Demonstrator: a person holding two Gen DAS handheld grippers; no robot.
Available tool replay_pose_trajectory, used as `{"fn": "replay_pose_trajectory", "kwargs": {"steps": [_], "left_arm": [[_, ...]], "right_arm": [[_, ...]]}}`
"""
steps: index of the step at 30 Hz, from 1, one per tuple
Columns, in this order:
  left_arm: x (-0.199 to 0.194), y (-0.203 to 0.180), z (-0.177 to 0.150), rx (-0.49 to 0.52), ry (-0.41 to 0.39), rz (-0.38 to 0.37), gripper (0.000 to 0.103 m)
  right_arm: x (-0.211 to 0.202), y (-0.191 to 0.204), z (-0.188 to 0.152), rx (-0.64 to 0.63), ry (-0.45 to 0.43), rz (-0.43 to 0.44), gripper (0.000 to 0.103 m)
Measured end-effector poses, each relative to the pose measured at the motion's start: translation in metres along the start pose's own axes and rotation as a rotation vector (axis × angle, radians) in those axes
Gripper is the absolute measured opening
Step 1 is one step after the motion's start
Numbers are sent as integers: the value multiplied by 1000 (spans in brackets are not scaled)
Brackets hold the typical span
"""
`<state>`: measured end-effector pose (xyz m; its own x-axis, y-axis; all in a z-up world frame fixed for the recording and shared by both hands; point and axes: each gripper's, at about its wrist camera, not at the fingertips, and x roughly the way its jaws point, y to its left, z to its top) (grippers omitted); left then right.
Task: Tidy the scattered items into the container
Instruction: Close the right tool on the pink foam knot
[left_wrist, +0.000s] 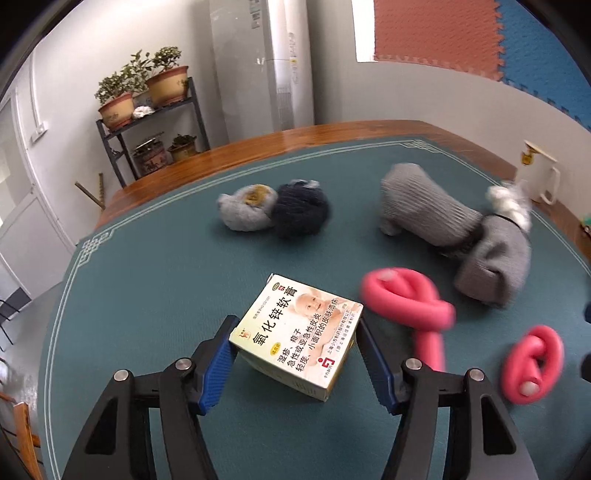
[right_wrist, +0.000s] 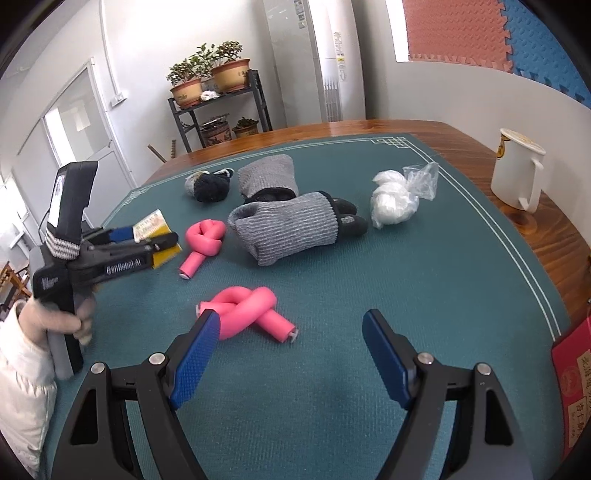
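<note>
1. Barely begun, judging by the spread: nearly everything lies loose on the green mat (right_wrist: 443, 295) of the desk, nothing seen put away.
2. Left gripper (left_wrist: 296, 326) closed on the ointment box (left_wrist: 295, 354), a blue pad against each side. Cannot tell whether lifted clear of the mat or just resting on it. Likely the first item on its way.
3. Right gripper (right_wrist: 291, 317) spread wide and holding nothing, hovering low just beside the nearer pink foam twist (right_wrist: 243, 306).
4. Left to gather, as far as shown:
   - the nearer twist, plus the farther pink foam twist (right_wrist: 205, 236), just beside the left gripper;
   - two grey knitted pieces (right_wrist: 288, 229), overlapping mid-mat with dark fabric showing at their cuffs;
   - a pair of rolled sock balls (right_wrist: 210, 184), one grey and one navy, touching each other near the far edge;
   - a white bundle in clear plastic (right_wrist: 393, 199), near the knits.
5. Container not clearly in view — possibly the red printed thing (right_wrist: 572, 387) cut off at the right edge of the right wrist view, though too little shown to be sure.
6. White mug (right_wrist: 517, 170) standing upright on the bare wood beyond the mat; probably not part of the tidying.
</note>
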<state>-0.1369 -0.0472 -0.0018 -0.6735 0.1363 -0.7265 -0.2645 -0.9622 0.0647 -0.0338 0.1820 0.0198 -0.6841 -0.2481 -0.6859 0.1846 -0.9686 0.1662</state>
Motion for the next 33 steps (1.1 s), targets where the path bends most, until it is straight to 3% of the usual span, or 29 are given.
{"fn": "replay_pose_trajectory", "kwargs": {"steps": [5,14,16,17,18,23,33], "left_arm": [[-15,-21,-11,-34,19,-3,66],[-37,-32,-15,-53,-22,-24,66],[-36,-33,-17,-56,-15,-23,66],[-35,-33,-18,-59,-11,-22,66],[-33,-33,-19,-63,-5,-21,66],[-36,-36,-19,-68,-7,-22,66],[-48,-50,-20,-85,-10,-38,66]], "right_arm": [[15,8,1,-25,60,26,82],[45,14,12,-25,126,55,82],[45,19,10,-47,119,60,78],[43,22,9,-61,112,72,65],[42,25,8,-77,109,71,62],[34,33,2,-129,84,32,55],[-11,-3,-1,3,-11,8,48]]}}
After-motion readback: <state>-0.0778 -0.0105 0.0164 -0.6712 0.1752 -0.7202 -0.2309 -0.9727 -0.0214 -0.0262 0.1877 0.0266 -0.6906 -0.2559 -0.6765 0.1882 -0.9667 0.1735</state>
